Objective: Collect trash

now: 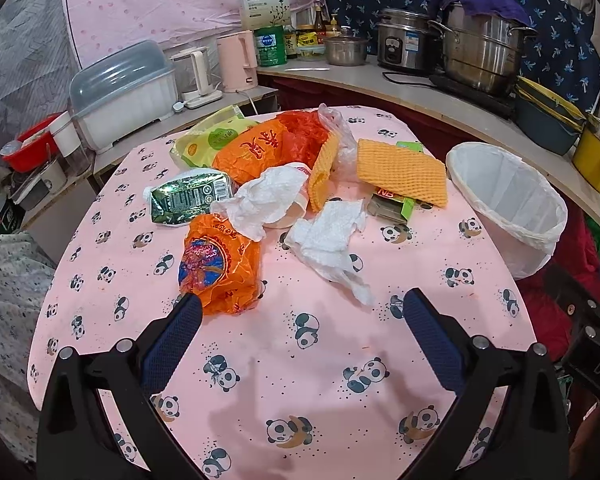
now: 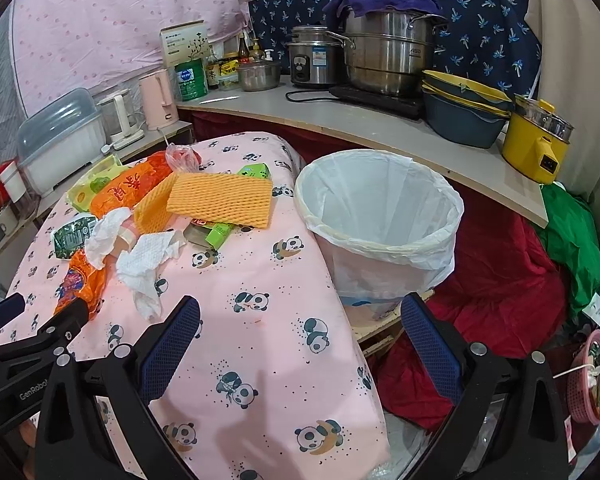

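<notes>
Trash lies heaped on the pink panda tablecloth: an orange wrapper, crumpled white tissues, a green foil pack, a big orange bag and yellow foam netting. A white-lined bin stands at the table's right edge. My left gripper is open just short of the orange wrapper and the tissue, with nothing between its fingers. My right gripper is open over the table's right edge, in front of the bin. The left gripper also shows at the right wrist view's left edge.
A counter behind the table holds steel pots, a rice cooker, stacked basins, a yellow cooker, kettles and tins. Red and green cloth lies below the bin. A dish box stands at the left.
</notes>
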`<state>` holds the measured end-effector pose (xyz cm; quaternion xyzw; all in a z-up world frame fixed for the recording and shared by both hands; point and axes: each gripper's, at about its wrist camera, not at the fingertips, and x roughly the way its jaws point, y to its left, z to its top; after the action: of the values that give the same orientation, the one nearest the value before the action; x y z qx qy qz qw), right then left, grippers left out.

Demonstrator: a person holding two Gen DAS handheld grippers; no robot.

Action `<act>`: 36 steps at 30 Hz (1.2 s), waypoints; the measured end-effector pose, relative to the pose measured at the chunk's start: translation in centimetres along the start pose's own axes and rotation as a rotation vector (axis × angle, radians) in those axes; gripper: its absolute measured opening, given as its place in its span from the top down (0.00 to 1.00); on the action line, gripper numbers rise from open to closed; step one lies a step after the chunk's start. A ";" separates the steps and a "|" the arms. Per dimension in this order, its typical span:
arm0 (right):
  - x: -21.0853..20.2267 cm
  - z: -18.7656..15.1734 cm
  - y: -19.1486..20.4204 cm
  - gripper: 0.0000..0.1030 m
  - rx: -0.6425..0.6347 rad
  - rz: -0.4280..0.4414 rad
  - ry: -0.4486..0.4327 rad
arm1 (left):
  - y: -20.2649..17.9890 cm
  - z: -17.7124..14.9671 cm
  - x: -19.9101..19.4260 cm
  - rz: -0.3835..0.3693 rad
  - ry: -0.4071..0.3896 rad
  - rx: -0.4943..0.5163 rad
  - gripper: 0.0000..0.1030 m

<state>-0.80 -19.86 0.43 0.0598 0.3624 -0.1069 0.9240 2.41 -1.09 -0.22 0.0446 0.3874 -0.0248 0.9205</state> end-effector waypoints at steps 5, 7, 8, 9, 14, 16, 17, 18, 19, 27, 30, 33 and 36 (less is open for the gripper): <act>0.0 0.0 -0.1 0.06 0.002 0.001 -0.001 | -0.1 0.1 -0.2 -0.006 -0.004 -0.001 0.07; 0.0 0.0 -0.2 0.06 0.003 0.001 -0.001 | -0.1 0.1 -0.2 -0.007 -0.003 -0.001 0.07; 0.0 0.0 -0.2 0.06 0.004 0.003 -0.001 | -0.1 0.1 -0.2 -0.006 -0.004 -0.001 0.07; 0.0 0.0 -0.2 0.06 0.004 0.002 -0.001 | -0.1 0.1 -0.2 -0.004 -0.004 -0.002 0.07; 0.0 0.0 -0.3 0.06 0.006 0.001 -0.002 | 0.1 0.1 -0.3 -0.007 -0.001 -0.013 0.07; -0.1 0.0 -0.4 0.06 0.009 0.000 -0.004 | 0.2 0.2 -0.3 -0.010 0.002 -0.010 0.07; -0.2 -0.1 -0.4 0.06 0.009 0.000 -0.006 | 0.2 0.2 -0.3 -0.012 0.004 -0.010 0.07; -0.2 -0.1 -0.4 0.06 0.009 -0.002 -0.007 | 0.3 0.1 -0.3 -0.013 0.005 -0.012 0.07; -0.3 -0.1 -0.5 0.06 0.010 -0.002 -0.008 | 0.4 0.1 -0.2 -0.014 0.006 -0.013 0.07; -0.4 -0.1 -0.5 0.06 0.010 -0.003 -0.008 | 0.3 0.1 -0.3 -0.016 0.002 -0.014 0.07; -0.3 -0.1 -0.4 0.06 0.011 -0.002 -0.006 | 0.3 0.2 -0.4 -0.018 0.002 -0.014 0.07; -0.3 -0.1 -0.5 0.06 0.012 -0.003 -0.005 | 0.3 0.2 -0.5 -0.022 0.000 -0.014 0.07; -0.4 -0.1 -0.4 0.06 0.012 -0.005 -0.005 | 0.2 0.2 -0.5 -0.029 0.000 -0.012 0.07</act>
<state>-1.24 -20.18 0.63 0.0644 0.3597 -0.1114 0.9241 2.19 -0.89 0.27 0.0333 0.3880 -0.0358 0.9204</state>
